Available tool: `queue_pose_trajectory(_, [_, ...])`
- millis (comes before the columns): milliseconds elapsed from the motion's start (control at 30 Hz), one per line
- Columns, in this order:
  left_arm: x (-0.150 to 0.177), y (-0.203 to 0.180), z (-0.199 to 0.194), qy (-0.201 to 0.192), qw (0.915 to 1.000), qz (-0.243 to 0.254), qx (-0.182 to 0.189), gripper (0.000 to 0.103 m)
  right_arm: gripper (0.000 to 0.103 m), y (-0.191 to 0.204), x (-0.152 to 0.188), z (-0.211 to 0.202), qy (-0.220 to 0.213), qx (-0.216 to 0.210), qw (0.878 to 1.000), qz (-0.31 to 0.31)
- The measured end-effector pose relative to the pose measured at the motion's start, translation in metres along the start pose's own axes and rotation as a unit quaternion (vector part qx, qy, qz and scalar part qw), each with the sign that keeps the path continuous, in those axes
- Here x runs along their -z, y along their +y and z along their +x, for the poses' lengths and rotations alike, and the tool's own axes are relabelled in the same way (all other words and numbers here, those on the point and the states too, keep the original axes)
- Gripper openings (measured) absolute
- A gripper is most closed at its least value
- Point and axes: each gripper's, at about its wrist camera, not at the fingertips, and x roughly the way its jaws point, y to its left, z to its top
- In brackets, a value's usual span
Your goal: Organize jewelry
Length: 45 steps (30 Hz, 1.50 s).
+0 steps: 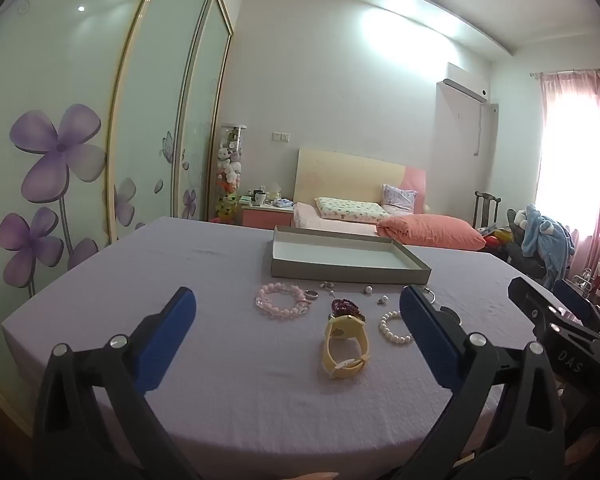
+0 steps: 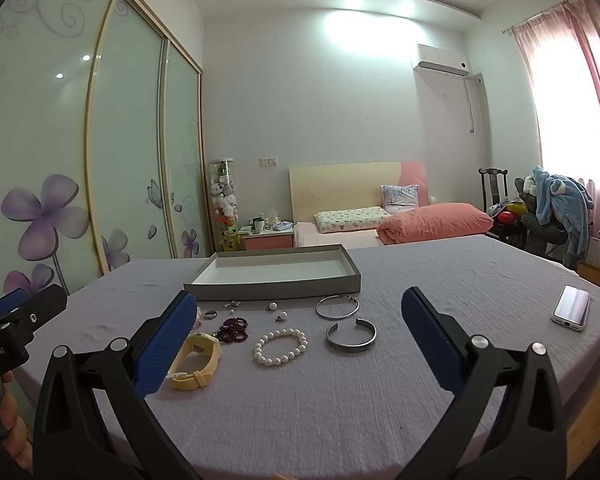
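**Nothing lifted yet: both grippers wide, jewelry waiting before the box**

Plainly, neither tool has anything in it: the left gripper and the right gripper both stand wide open above the near edge of the table.

The step in hand looks like a first pick. It would go best one piece at a time, closing across a band rather than over loose beads, then lowering into the grey box instead of dropping.

The yellow watch lies just ahead between the left fingers, with the pink bead bracelet beyond it, towards the box. The pearl bracelet and the silver cuff lie between the right fingers, the thin silver bangle behind them. Small earrings sit just beside the box's near wall. The box stands mid-table, empty.
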Motion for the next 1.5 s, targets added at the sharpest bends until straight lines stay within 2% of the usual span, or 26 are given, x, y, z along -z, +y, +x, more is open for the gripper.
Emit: queue_pose_trajectory(1500, [0.0026, -0.0035, 0.0055, 0.005, 1.0, 0.002, -0.007, 0.099, 0.101, -0.0006, 0.0008, 0.0015, 0.002, 0.0, 1.0, 0.004])
